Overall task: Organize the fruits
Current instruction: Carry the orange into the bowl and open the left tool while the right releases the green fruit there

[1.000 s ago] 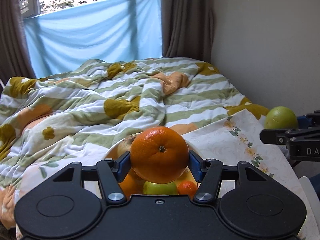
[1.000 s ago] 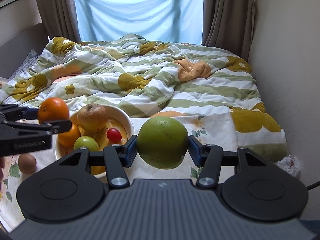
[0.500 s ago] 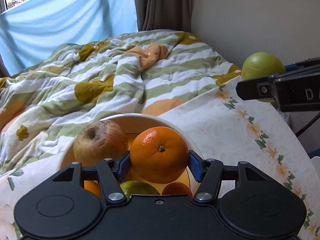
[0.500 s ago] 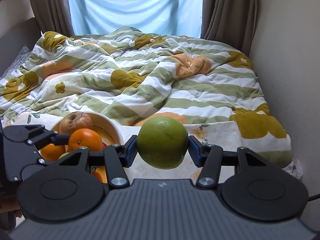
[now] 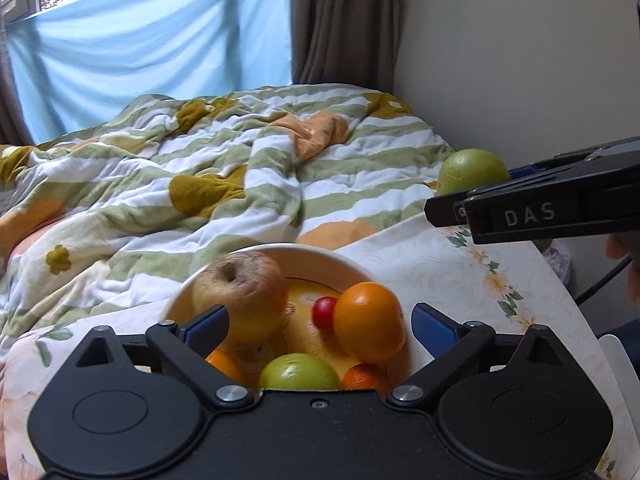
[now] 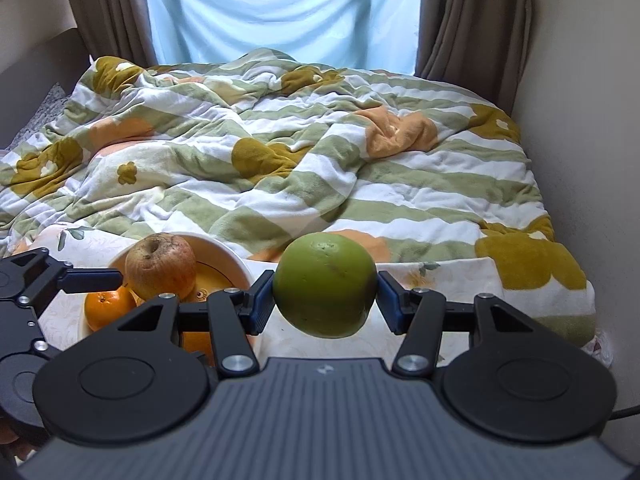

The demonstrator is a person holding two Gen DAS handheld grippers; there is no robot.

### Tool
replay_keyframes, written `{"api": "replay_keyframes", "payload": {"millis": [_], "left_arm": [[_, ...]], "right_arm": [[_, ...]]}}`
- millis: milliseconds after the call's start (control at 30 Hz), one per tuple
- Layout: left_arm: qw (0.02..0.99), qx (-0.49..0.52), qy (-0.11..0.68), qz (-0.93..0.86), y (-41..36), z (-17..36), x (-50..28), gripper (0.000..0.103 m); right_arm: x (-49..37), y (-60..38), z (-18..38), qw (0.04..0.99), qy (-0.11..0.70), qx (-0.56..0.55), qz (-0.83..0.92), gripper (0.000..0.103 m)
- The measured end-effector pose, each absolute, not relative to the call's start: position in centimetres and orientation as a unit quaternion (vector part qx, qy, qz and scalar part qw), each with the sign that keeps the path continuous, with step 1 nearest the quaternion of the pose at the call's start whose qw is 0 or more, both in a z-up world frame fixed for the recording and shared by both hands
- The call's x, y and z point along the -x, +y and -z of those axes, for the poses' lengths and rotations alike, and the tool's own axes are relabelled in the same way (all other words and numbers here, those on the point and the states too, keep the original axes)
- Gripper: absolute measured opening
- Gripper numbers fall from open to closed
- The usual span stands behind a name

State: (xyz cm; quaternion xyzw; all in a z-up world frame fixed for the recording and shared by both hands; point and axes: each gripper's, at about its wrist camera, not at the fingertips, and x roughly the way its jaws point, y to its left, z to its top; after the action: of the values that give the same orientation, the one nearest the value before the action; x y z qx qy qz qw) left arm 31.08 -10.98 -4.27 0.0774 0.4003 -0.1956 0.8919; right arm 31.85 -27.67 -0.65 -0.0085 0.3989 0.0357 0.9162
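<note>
— Over the round white bowl [image 5: 356, 264] with the yellow inside, what does the left gripper [image 5: 320, 320] show?

— Its jaws stand wide apart and hold nothing. The blue pads [image 5: 430, 322] sit on either side of the bowl's contents. Between them lies a smooth round orange [image 5: 368, 322], free of both pads and leaning against the bowl's right wall.

— What else lies in that bowl?

— A wrinkled brownish-red apple [image 5: 240, 288] rests at the bowl's left side, close to the left pad. A small red cherry tomato [image 5: 324, 312] sits just left of the orange, touching it. A green apple [image 5: 298, 372] lies at the bowl's near edge, with a second orange [image 5: 224, 364] to its left and a darker orange fruit [image 5: 364, 378] to its right, both partly hidden by the gripper body.

— And the right gripper [image 6: 325, 290]?

— It grips a large round green citrus fruit [image 6: 325, 284], the pads pressed to its two sides. It hangs to the right of the bowl, above the floral tablecloth [image 6: 440, 276], clear of the bowl's rim.

— Where does the bowl stand?

— On that pale floral tablecloth, with the rumpled green-and-white striped blanket [image 6: 320, 152] beyond the bowl and the light blue window sheet [image 6: 280, 8] farther back between brown curtains [image 6: 472, 20].
</note>
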Motion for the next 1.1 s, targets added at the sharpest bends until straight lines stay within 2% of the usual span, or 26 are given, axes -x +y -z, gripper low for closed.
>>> {"api": "replay_keyframes", "payload": {"millis": [467, 1000, 1067, 1100], "left_arm": [[0.91, -0.043, 0.396, 0.115, -4.7, 2.9, -29.6, 0.1], [0.909, -0.044, 0.408, 0.07, -2.0, 3.6, -28.3, 0.1], [0.909, -0.047, 0.408, 0.067, -2.0, 3.6, -28.1, 0.1], [0.909, -0.048, 0.408, 0.065, -2.0, 3.6, -28.0, 0.1]], "right_arm": [[-35.3, -23.5, 2.4, 0.906, 0.41, -0.001, -0.104, 0.069], [-37.6, -21.8, 6.4, 0.895, 0.416, 0.01, -0.161, 0.07], [-37.5, -21.9, 6.4, 0.896, 0.414, 0.008, -0.16, 0.077], [-37.5, -21.9, 6.3, 0.898, 0.411, 0.008, -0.158, 0.089]]}}
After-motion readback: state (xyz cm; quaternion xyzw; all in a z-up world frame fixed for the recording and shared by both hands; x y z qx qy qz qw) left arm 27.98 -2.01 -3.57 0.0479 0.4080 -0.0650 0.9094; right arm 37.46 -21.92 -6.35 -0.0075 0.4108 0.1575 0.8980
